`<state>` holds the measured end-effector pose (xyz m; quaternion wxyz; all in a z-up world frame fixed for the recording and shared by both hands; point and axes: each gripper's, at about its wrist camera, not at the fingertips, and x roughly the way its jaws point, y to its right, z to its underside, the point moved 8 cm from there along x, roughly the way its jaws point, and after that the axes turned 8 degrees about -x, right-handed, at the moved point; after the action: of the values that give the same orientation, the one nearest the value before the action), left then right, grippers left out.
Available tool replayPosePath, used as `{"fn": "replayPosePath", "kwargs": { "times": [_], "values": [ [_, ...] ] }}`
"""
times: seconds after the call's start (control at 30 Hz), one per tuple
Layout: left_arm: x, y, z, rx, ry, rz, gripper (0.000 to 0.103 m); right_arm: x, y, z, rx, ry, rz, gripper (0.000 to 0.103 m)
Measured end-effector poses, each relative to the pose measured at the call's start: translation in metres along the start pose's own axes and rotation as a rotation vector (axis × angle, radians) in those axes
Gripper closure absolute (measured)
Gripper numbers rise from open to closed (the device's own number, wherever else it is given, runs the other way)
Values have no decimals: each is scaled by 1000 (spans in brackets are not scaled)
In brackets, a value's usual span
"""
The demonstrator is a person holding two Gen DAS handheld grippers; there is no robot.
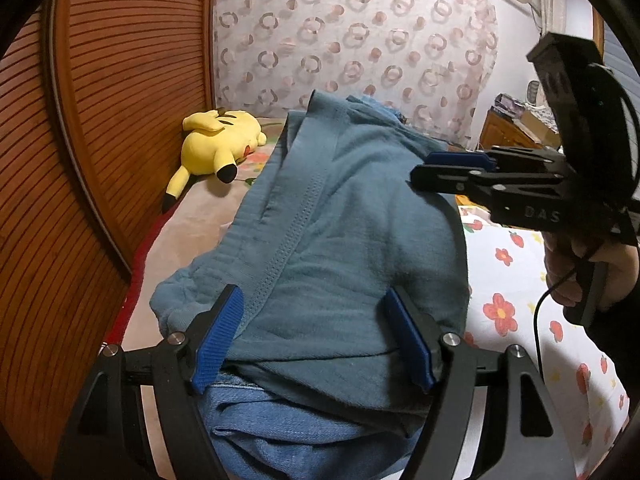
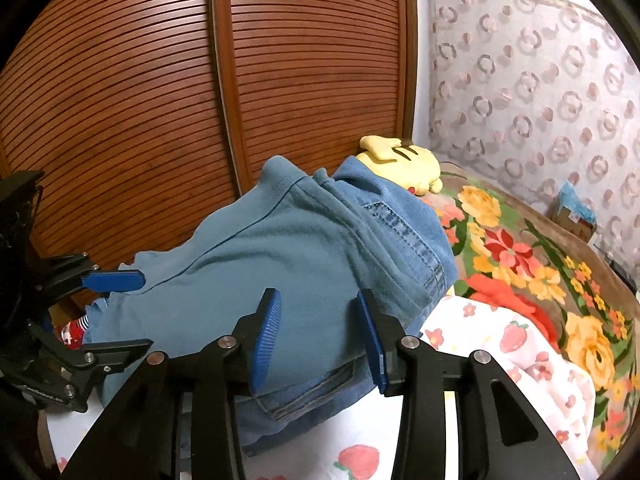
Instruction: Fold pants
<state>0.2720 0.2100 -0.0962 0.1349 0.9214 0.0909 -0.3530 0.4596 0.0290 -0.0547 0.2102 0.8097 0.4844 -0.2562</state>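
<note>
Blue denim pants [image 1: 320, 240], soft inside-out lining with ribbed seam, bunched in a mound on the bed's white strawberry-print sheet [image 1: 520, 312]. Left tongs [image 1: 316, 340] apart, ridged blue pads straddling the mound's near edge. Right tongs [image 2: 320, 344] apart, flanking the stitched pocket side. Yellow plush toy [image 1: 216, 144] behind the pants, against slatted brown wooden doors [image 2: 240, 80].

Blues against brown slats

Teal-blue knit pants [image 1: 340, 216] lined in lighter denim blue are seen; behind them a yellow plush toy [image 1: 216, 144], a brown slatted wooden door [image 2: 160, 80], a ring-patterned pale curtain [image 1: 360, 32].
</note>
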Motion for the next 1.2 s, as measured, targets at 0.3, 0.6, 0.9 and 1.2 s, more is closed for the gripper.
{"fn": "replayPosePath", "kwargs": {
  "times": [0.3,0.6,0.9,1.2],
  "values": [
    [-1,0,2,9,-7,-26,29,-23,-13,8,29,6,23,54],
    [-21,4,5,8,7,-24,29,-42,-29,17,67,19,57,48],
    [-42,9,11,15,29,-27,29,-68,-47,32,109,32,80,42],
    [-72,14,14,4,82,-1,28,-102,-63,43,157,68,129,32]
  ]
}}
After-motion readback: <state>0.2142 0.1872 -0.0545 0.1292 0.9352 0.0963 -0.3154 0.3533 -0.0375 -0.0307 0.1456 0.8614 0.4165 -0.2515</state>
